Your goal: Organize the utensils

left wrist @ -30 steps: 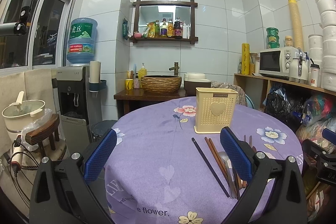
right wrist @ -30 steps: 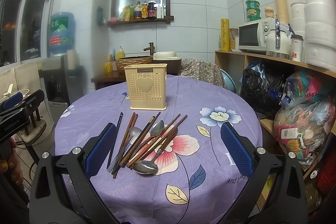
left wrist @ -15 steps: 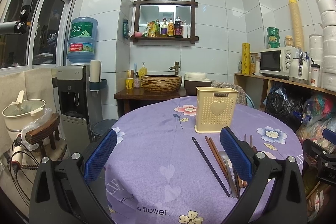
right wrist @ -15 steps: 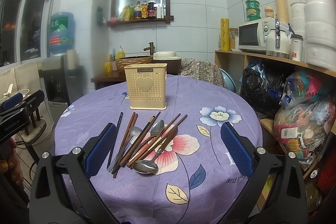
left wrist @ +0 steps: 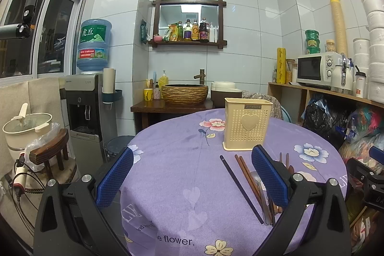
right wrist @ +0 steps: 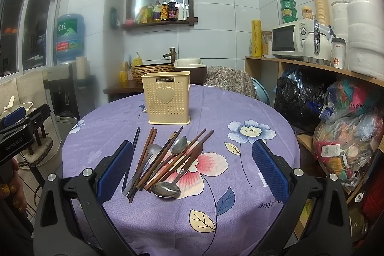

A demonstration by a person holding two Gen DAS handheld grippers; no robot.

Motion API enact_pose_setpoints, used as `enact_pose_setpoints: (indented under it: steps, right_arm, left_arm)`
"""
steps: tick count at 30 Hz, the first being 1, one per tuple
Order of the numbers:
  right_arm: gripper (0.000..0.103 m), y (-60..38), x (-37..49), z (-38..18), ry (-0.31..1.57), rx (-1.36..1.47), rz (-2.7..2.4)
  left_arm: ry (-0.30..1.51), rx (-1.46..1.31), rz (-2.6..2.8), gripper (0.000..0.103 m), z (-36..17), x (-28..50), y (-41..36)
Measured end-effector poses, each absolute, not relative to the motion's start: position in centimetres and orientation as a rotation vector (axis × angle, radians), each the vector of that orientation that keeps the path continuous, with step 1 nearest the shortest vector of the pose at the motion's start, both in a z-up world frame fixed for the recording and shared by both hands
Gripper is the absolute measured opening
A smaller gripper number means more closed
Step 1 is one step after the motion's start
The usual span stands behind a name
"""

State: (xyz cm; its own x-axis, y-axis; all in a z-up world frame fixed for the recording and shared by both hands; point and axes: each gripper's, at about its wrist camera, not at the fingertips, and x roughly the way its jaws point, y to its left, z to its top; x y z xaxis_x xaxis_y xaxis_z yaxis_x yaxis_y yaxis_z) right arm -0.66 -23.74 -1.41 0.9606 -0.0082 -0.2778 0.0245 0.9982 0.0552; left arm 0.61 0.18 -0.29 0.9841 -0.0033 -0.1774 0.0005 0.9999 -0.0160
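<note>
so far nothing is held: the right gripper (right wrist: 192, 167) hangs spread wide and empty over the pile of chopsticks (right wrist: 153, 157) and spoons (right wrist: 166, 189) lying crossed on the purple tablecloth (right wrist: 240, 160), and the left gripper (left wrist: 192, 174) is just as wide and empty, off to the pile's left. the cream utensil holder (right wrist: 166, 97) stands upright behind the pile, seemingly unfilled. sorting looks unstarted; next comes lowering onto one piece, perhaps the near spoon, and pinching it free of its neighbours.
</note>
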Motion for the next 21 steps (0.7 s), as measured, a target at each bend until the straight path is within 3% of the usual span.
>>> enact_pose_setpoints:
  steps: [21]
  right_arm:
    - [0.098, -23.72, -0.63, -1.44, 0.284, 0.059, -0.016]
  left_arm:
    - [0.182, -0.016, -0.002, 0.098, -0.5, 0.57, 0.21]
